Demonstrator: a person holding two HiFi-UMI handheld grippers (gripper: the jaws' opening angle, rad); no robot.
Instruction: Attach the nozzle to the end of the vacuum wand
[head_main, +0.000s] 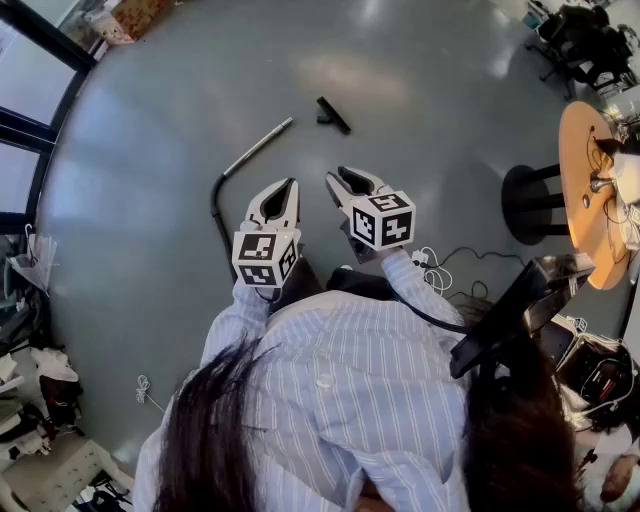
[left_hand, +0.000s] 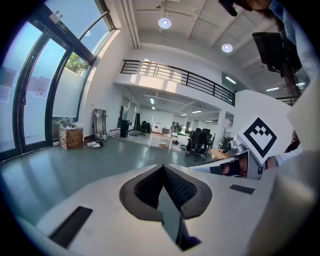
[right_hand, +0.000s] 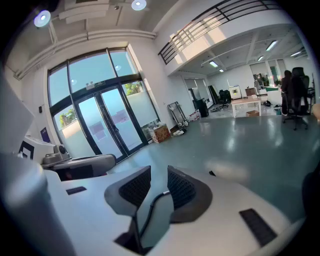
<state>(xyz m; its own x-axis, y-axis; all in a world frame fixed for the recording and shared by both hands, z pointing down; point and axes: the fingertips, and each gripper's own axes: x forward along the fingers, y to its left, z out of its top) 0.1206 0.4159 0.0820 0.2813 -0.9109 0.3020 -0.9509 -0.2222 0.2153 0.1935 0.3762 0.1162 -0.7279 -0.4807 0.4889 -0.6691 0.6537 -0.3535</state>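
Separately, nozzle (head_main: 333, 114) and wand (head_main: 258, 147) lie on floor (head_main: 430, 90); box (left_hand: 71, 137) by windows (left_hand: 35, 100).

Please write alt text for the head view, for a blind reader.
From above: a person in a striped shirt holds two empty claws over a grey floor, left claw shut, right claw open. Ahead on the floor lie a vacuum wand and, apart from it, a black nozzle.

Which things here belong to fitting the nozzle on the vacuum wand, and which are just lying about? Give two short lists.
For the job:
- wand, on the floor
- nozzle, on the floor apart from it
- left gripper, shut, empty
- right gripper, open, empty

Lying about:
- round table
- cables
- box
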